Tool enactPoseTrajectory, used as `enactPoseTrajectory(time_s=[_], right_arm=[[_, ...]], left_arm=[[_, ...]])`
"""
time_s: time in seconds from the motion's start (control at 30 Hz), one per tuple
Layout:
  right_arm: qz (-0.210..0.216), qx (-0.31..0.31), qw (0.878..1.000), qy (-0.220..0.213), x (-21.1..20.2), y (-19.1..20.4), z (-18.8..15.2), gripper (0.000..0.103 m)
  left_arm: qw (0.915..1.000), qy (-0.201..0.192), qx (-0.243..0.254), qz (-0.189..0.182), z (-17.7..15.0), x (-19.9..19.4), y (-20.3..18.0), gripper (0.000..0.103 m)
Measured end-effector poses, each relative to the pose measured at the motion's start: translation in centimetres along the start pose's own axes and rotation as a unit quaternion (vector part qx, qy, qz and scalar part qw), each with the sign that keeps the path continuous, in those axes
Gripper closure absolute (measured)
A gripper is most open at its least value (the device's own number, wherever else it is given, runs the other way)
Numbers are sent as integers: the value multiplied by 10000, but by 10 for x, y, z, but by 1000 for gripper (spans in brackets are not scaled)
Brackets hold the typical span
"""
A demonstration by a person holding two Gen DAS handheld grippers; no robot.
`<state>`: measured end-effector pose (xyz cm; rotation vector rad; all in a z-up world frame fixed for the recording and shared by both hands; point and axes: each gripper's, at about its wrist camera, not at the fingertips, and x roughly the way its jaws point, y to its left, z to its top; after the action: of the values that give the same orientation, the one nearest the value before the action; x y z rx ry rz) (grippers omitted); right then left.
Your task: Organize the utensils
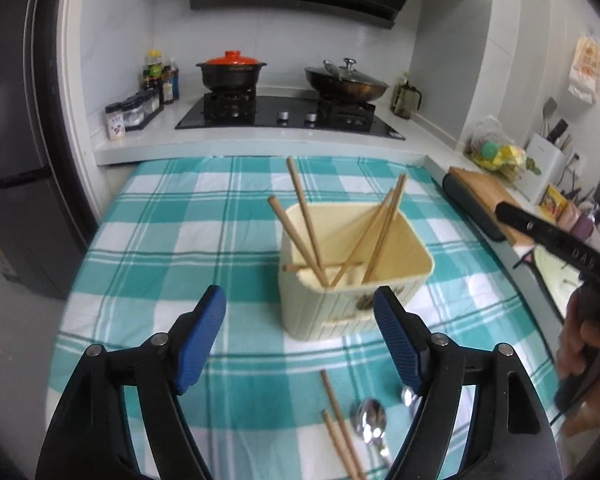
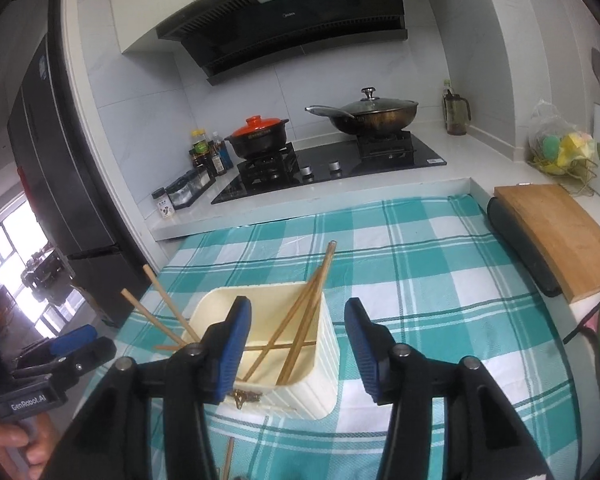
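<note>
Both tongs spread and empty: left gripper just short of the cream utensil holder holding chopsticks; right gripper above its rim; loose spoon below left fingers

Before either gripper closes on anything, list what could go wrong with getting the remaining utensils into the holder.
1. The chopsticks already in the cream holder lean crossed and stick out past its rim; a descending gripper could knock them or tip the holder.
2. The spoons lie flat on the checked cloth beside loose chopsticks, so the open left gripper may snag the cloth or grab both.
</note>
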<state>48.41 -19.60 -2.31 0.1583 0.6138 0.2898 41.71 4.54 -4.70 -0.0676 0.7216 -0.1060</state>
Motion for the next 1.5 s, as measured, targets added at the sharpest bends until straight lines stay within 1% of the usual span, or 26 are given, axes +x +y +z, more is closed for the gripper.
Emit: enactPoseTrajectory(time_s=[0.07,0.13,0.27,0.37,0.47,0.57,0.63,0.7,0.8,0.97,1.5], right_arm=[[-58,-178,9998,23,-21,1,-12,53],[-84,-314,9994,109,-41,0,-32,53],[-157,-527,9978,371,-74,1,-85,53],[-263,-621,9968,420,-98,2,-127,53],[-405,-579,9966,415,-117,1,-164,53],[-588,-497,9961,431,-131,0,-193,53],[-682,-450,9957,442,-137,0,-209,53],[-756,-448,9951,451,-144,1,-220,53],[-827,-499,9942,464,-150,3,-232,53],[-905,-503,9935,467,-152,1,-236,53],[-844,-512,9939,501,-150,8,-245,53]], left_arm=[[9997,129,88,170,-31,-13,4,20],[9992,272,62,297,-62,-21,6,19],[9974,492,-214,477,-120,-31,6,19],[9959,548,-302,651,-150,-37,-3,19],[9951,544,-197,799,-169,-43,-16,19],[9943,494,-76,938,-179,-48,-27,19],[9944,457,-49,947,-183,-53,-32,19],[9951,422,-34,899,-187,-57,-37,19],[9950,369,31,925,-190,-61,-44,19],[9946,361,105,972,-194,-64,-51,19],[9927,297,268,1140,-196,-67,-59,19]])
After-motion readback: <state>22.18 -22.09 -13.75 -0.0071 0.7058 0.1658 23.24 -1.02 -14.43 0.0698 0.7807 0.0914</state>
